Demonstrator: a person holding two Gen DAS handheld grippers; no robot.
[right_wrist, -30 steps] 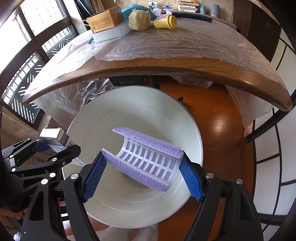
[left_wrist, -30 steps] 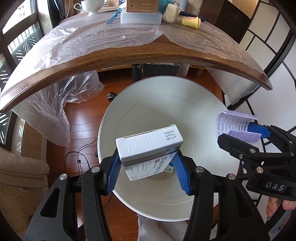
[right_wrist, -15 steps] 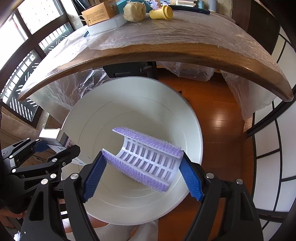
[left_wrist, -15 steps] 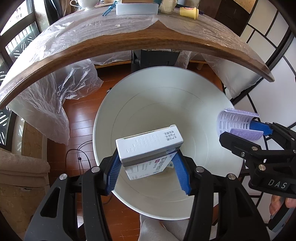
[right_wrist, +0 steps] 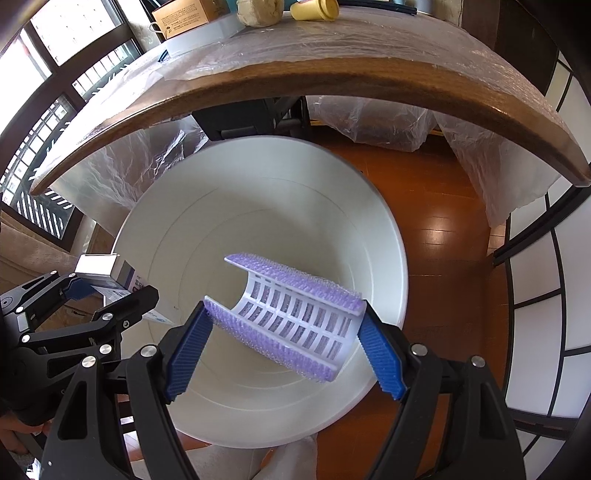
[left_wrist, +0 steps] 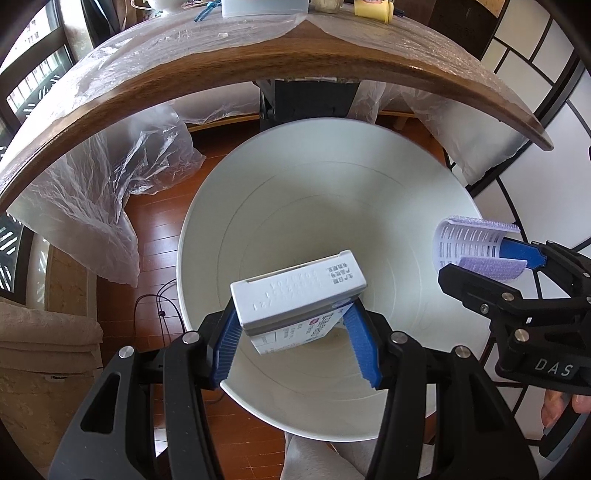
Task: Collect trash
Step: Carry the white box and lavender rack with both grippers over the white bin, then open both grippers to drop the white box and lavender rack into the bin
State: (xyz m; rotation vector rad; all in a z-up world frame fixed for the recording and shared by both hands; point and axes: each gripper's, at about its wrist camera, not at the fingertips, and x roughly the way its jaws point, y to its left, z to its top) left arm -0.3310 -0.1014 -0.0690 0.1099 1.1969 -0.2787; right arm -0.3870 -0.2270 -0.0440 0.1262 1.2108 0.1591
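Note:
My left gripper [left_wrist: 295,332] is shut on a white carton box [left_wrist: 295,291] with printed text, held over the open mouth of a white trash bin [left_wrist: 369,177]. My right gripper [right_wrist: 284,343] is shut on a purple-and-white half-cylinder hair roller [right_wrist: 295,317], held over the same bin [right_wrist: 258,177]. The roller also shows at the right of the left wrist view [left_wrist: 472,243], and the box at the left of the right wrist view [right_wrist: 99,273]. The bin's inside looks bare.
A wooden table [left_wrist: 258,74] covered in plastic sheeting curves above the bin, with a yellow cup [left_wrist: 371,9], a cardboard box [right_wrist: 184,14] and a pale lump [right_wrist: 258,11] on it. Wooden floor [right_wrist: 443,229] surrounds the bin. A beige sofa [left_wrist: 37,332] stands left.
Both grippers have dropped lower and closer over the bin, so the table edge has shifted upward in both views. Both items stay held.

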